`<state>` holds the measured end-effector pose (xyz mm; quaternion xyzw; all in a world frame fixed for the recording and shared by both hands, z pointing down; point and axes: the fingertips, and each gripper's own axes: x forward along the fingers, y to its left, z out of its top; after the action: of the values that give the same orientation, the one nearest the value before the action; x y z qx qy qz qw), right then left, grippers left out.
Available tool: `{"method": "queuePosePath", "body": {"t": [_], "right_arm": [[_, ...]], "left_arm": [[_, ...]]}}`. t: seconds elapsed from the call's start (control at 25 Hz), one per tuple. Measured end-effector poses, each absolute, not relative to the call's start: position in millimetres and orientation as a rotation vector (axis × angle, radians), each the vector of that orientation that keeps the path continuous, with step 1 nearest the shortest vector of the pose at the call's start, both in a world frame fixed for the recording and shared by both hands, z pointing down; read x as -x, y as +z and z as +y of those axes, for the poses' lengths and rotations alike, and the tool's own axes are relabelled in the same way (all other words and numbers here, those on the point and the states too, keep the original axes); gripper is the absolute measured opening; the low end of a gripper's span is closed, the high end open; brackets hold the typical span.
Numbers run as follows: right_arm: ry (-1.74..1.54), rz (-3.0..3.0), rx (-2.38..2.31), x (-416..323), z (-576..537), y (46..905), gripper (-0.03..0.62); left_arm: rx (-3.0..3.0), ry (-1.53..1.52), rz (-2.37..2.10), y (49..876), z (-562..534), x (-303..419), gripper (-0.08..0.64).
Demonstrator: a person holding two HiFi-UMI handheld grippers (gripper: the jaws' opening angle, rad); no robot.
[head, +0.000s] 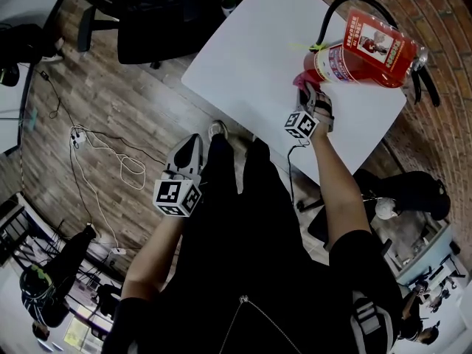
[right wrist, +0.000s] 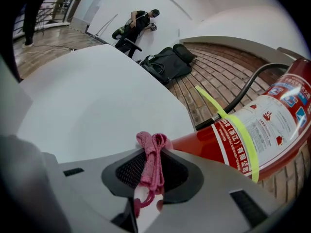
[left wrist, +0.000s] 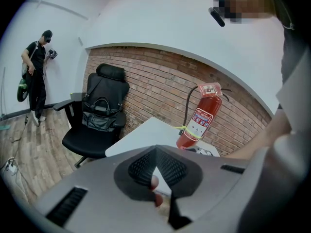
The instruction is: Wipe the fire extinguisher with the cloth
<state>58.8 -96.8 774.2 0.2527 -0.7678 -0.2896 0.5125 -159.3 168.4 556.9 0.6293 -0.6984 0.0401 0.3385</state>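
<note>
Where right gripper (right wrist: 151,173) pinches it, knitted cloth (right wrist: 153,147) bunches.

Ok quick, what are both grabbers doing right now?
Left gripper: shut, holding nothing.
Right gripper: shut on the pink cloth.

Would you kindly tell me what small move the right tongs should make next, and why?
Probably ease the right tongs forward and up so that the pink cloth presses against the lower red body of the fire extinguisher. The cloth is clamped in the tongs, and its folded end sits right beside the extinguisher's base. Whether it touches is unclear.
</note>
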Motion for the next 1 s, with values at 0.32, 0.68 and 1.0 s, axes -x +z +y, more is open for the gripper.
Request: {"method": "queuePosePath", "body": {"t": [0.32,0.68,1.0], "right_arm": [[-0.631,-1.883,-0.627,-54.8,-92.8,759.1,0.101],[-0.702,-2.083,-0.752,-56.6,-56.9,616.4,0.101],[-0.790,-2.142,-0.847,-70.1,-37.5,508.0,0.101]], "left_arm": [[-1.640,0.108,-1.848,544.5,165.9,148.8,0.026],[-1.733,0.066,-1.910,503.8,121.3,112.6,0.026],[-1.884,0.047,-1.866,469.7,73.2,77.5,0.026]]}}
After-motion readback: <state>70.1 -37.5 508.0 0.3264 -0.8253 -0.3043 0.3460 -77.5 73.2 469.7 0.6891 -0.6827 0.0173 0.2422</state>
